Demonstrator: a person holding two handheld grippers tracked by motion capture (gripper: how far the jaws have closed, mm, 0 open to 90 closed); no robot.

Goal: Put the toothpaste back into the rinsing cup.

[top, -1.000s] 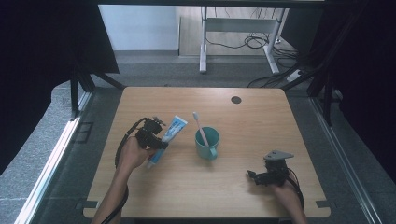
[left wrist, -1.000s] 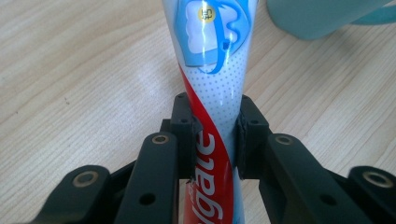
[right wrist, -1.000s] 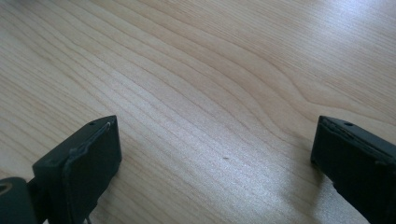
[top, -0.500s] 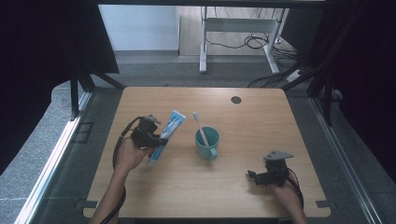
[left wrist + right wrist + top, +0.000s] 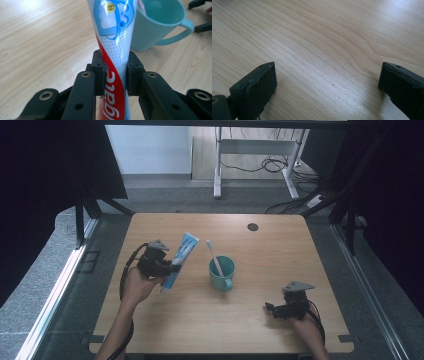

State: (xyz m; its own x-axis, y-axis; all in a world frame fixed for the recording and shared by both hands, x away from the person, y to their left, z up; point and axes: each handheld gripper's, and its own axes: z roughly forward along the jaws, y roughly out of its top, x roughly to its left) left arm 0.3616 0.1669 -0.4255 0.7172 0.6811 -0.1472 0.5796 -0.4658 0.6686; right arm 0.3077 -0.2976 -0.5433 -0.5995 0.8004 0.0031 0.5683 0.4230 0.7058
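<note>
My left gripper (image 5: 172,268) (image 5: 115,72) is shut on a blue, white and red toothpaste tube (image 5: 180,260) (image 5: 115,37), held off the table and tilted with its flat end up and toward the back. A teal mug (image 5: 221,273) (image 5: 155,23) stands mid-table just right of the tube, with a white toothbrush (image 5: 214,255) leaning in it. My right gripper (image 5: 271,309) (image 5: 327,82) rests at the front right of the wooden table (image 5: 280,250), jaws wide apart over bare wood with nothing between them.
A dark round grommet (image 5: 252,226) sits near the table's back edge. Beyond the table are a white desk frame (image 5: 260,150) and cables (image 5: 270,167) on the floor. Dark curtains hang at both sides.
My left gripper has lifted the toothpaste tube a little and its upper end has swung toward the back. The right gripper has stayed where it was.
</note>
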